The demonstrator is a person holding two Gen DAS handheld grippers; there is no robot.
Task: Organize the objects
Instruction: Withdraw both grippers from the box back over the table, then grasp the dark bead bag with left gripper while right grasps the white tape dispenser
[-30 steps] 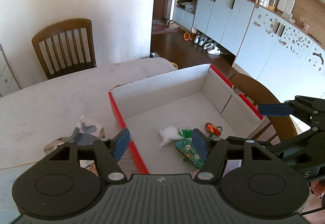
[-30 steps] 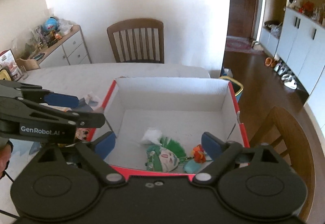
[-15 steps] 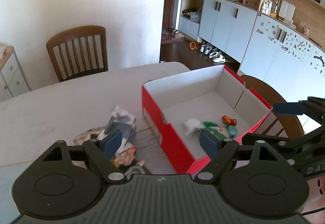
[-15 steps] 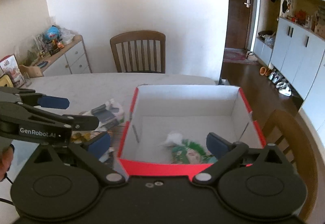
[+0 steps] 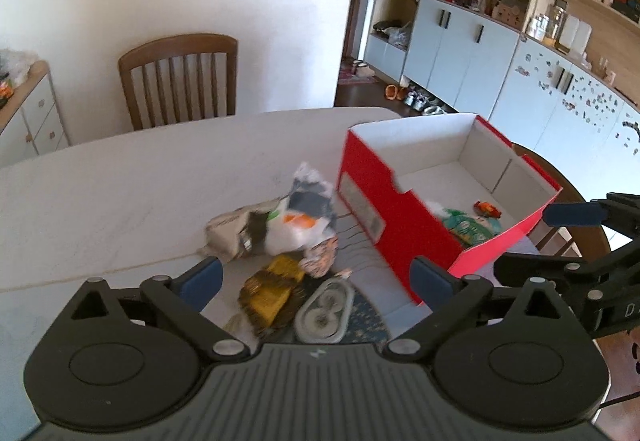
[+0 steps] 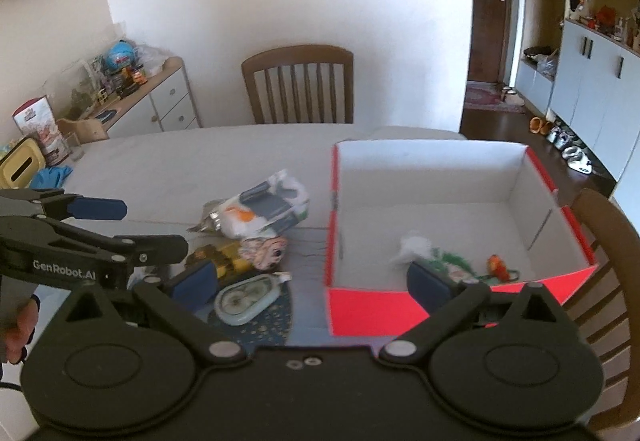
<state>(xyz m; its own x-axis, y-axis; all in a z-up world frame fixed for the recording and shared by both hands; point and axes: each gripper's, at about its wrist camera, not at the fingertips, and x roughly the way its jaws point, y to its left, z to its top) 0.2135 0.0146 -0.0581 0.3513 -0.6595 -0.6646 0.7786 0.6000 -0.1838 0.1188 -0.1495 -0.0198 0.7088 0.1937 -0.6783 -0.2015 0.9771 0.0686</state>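
Observation:
A red box with a white inside (image 5: 384,197) (image 6: 436,173) stands on the table's right part. In it lie a white tuft (image 6: 414,247), a green packet (image 5: 466,227) and a small orange toy (image 6: 497,265). Left of the box lies a pile: a white and grey packet (image 5: 304,213) (image 6: 272,205), a gold item (image 5: 270,287) (image 6: 218,255), a patterned pouch (image 6: 266,247) and a pale oval case (image 5: 324,311) (image 6: 246,295). My left gripper (image 5: 316,279) is open and empty above the pile. My right gripper (image 6: 308,277) is open and empty over the box's near left corner.
The white table (image 5: 120,185) has a wooden chair (image 5: 180,81) behind it and another chair (image 6: 608,253) at the right. A sideboard with clutter (image 6: 132,97) stands at the left wall. A dark patterned mat (image 6: 264,321) lies under the oval case.
Both grippers have drawn back and shifted left from over the box. The pile beside the box has come into view under the left gripper. Both stay open.

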